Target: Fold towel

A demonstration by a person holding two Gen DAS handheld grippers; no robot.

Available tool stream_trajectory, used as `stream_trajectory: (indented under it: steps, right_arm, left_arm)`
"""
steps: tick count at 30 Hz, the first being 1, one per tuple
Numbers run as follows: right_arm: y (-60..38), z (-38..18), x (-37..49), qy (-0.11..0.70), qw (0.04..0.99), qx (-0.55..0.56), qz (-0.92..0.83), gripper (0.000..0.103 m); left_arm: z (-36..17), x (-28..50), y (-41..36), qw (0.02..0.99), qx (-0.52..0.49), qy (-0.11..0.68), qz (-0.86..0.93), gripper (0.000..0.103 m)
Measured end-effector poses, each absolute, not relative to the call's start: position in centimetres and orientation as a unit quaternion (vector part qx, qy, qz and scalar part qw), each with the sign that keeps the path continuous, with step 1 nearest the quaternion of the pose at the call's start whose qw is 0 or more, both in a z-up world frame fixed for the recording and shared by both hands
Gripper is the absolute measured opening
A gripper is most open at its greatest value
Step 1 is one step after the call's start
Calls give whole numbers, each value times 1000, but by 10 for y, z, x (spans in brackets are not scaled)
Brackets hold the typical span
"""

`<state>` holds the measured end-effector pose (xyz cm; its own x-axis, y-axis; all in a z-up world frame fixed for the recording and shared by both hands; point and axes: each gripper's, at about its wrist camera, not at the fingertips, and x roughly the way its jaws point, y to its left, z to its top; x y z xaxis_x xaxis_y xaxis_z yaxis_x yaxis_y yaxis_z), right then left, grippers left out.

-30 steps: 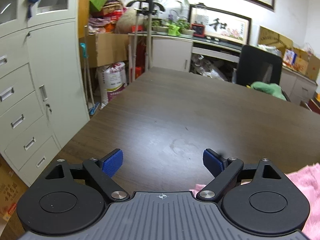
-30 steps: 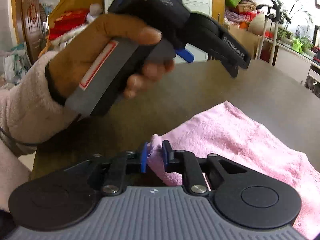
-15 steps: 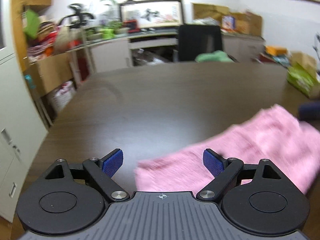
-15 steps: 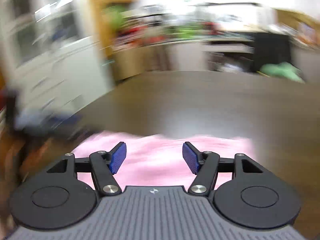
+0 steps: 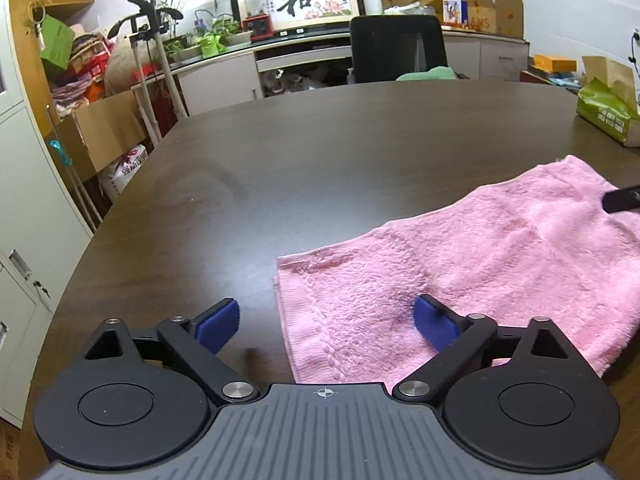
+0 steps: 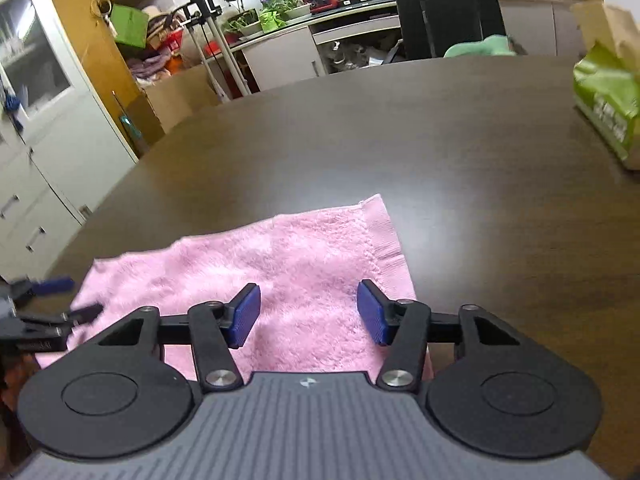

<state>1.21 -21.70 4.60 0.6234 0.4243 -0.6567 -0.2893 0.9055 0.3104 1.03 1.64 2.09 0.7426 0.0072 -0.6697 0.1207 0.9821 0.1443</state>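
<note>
A pink towel (image 5: 460,264) lies flat on the dark wooden table (image 5: 320,152), folded over on itself. My left gripper (image 5: 326,322) is open and empty, low over the towel's near left corner. My right gripper (image 6: 308,312) is open and empty, above the towel (image 6: 280,264) near its right end. The left gripper's fingertips (image 6: 56,286) show at the left edge of the right wrist view. A tip of the right gripper (image 5: 622,199) shows over the towel's far right in the left wrist view.
A green paper package (image 6: 608,108) stands on the table at the right. A black office chair (image 5: 398,48) with a green cloth is at the far edge. White cabinets (image 6: 36,152) and cardboard boxes stand left of the table.
My right gripper let go of the towel's corner and opened. Both grippers swung round to face across the table, and the towel now lies flat under them.
</note>
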Motion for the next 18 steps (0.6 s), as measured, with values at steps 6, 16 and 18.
stream_trajectory:
  steps: [6,16,18]
  right_arm:
    - [-202,56,0,395,901,65,166,56]
    - [-190,70,-47,346,922,27,169,65]
    - [-188,72,-55,346,920,22,180,66]
  left_arm:
    - [16,20,14,932,110,340,-54,103]
    - [34,-29,25,943,118,294,-98,78]
    - [33,-44,19,940,142,292,-100,79]
